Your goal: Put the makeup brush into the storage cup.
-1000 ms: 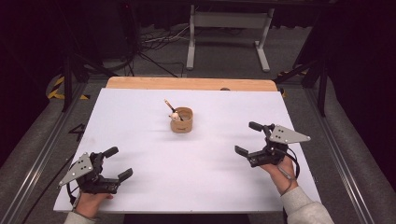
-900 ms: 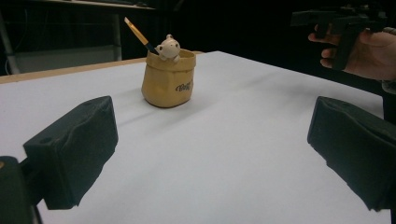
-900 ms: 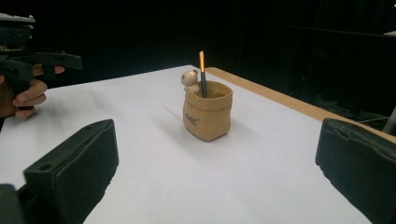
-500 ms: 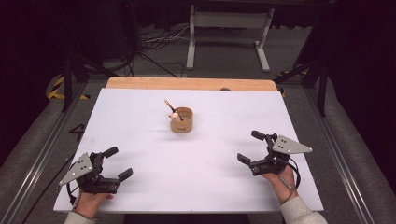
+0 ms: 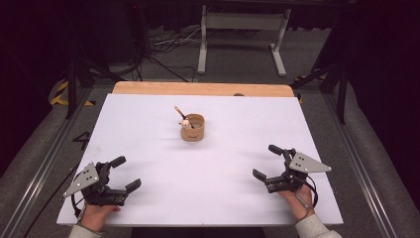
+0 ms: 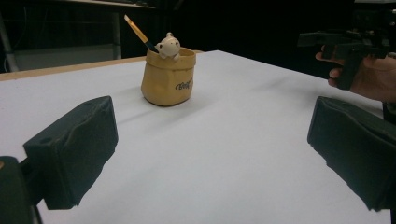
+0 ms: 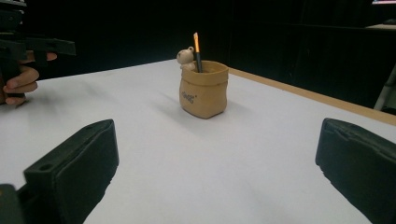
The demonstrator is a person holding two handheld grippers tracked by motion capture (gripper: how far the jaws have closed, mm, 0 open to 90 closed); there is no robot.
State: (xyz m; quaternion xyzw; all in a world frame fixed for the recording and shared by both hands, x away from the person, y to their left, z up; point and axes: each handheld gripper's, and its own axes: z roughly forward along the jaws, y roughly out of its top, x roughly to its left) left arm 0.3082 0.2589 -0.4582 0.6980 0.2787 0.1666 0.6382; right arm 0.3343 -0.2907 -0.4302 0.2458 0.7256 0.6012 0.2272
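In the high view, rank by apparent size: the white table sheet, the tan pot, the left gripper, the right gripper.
1. White table sheet, by far the largest.
2. Left gripper and right gripper: they look alike, so unranked.
3. Tan pot, smallest.

In your high view the pot (image 5: 193, 127) stands on the table (image 5: 148, 124) just above the middle of the frame, with a pencil (image 5: 181, 114) and a small figure (image 5: 184, 123) inside it at its left rim. Your left gripper (image 5: 121, 173) sits at the lower left of the frame and your right gripper (image 5: 267, 161) at the lower right, both well apart from the pot. A metal stand (image 5: 242, 34) rises behind the table at the top centre.
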